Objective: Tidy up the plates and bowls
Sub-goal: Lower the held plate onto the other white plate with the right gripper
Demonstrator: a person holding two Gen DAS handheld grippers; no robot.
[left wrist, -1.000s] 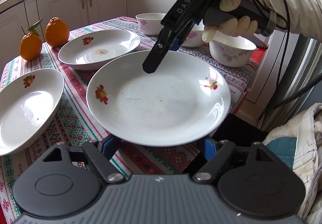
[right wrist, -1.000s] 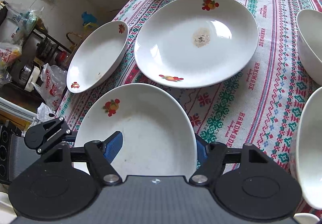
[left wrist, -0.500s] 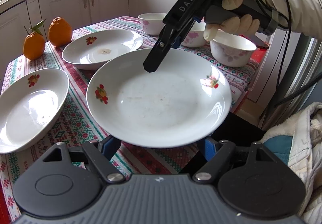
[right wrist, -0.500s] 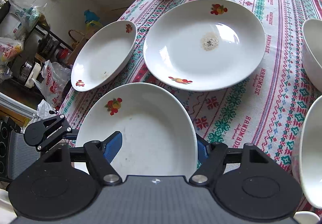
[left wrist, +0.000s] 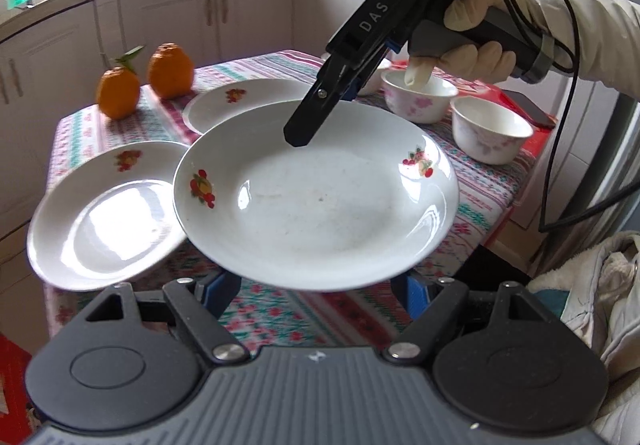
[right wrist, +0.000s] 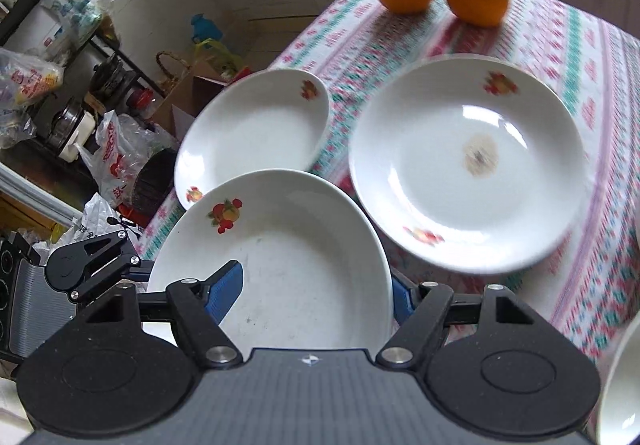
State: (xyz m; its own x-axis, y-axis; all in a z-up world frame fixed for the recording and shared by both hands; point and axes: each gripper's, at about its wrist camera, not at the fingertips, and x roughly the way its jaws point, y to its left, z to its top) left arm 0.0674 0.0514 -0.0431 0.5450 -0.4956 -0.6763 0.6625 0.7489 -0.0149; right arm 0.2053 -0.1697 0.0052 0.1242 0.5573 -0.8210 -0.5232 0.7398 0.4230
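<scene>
Surface under patterned cloth (right wrist: 560, 57). White fruit-print china plate (left wrist: 316, 201) raised just above it, beside the edge plate (right wrist: 252, 125): left claw (left wrist: 316, 285) and right claw (right wrist: 316, 293) both clenched on opposite rims. Risk: uneven lift tips it, striking the edge plate.

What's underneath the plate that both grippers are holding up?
Under the lifted plate shows patterned tablecloth and the rim of a neighbouring plate. Whatever lies directly beneath its middle is covered.
</scene>
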